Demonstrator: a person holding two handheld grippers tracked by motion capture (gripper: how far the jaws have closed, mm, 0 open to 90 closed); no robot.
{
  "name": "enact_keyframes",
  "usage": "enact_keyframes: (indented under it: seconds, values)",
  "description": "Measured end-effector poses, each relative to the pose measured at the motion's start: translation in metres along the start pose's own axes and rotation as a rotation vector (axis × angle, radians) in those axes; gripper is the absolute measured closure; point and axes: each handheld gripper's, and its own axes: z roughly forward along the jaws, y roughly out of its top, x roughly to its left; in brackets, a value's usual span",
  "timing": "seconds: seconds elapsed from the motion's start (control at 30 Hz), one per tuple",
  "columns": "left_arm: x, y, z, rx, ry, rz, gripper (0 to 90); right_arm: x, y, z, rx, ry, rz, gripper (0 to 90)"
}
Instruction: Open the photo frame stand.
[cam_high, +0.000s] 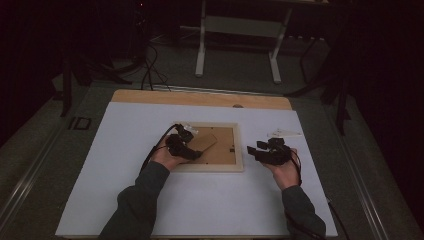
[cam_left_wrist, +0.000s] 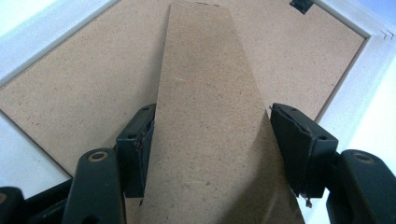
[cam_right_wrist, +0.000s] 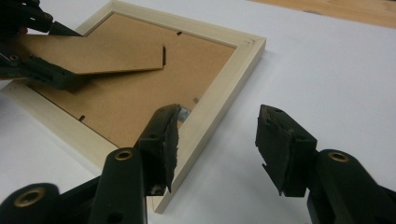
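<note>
Left gripper (cam_left_wrist: 212, 140) clamps the stand (cam_left_wrist: 210, 116) of a face-down frame (cam_right_wrist: 224, 88); right gripper (cam_right_wrist: 217, 140) hovers beside the frame, jaws apart and empty.

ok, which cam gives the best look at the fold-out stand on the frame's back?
The left gripper view: the stand runs up between the left gripper's jaws, grain and edges sharp. The right gripper view shows the stand side-on, lifted off the picture frame backing, held at its left end. In the high view the stand is small and dim.

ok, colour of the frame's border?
Pale, light wood; the picture frame border shows best in the right gripper view, around its brown backing board.
</note>
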Motion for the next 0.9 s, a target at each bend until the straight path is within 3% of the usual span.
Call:
enact_keyframes:
  seconds: [0.33, 0.9]
  values:
    - [-0.006, 0.0, -0.003, -0.014, 0.032, 0.029, 37.4, 0.001, 0.015, 0.003, 0.019, -0.011, -0.042, 48.0]
    - [-0.021, 0.0, -0.012, -0.05, 0.108, 0.094, 37.4, -0.01, 0.024, 0.009, 0.03, -0.031, -0.009, 56.4]
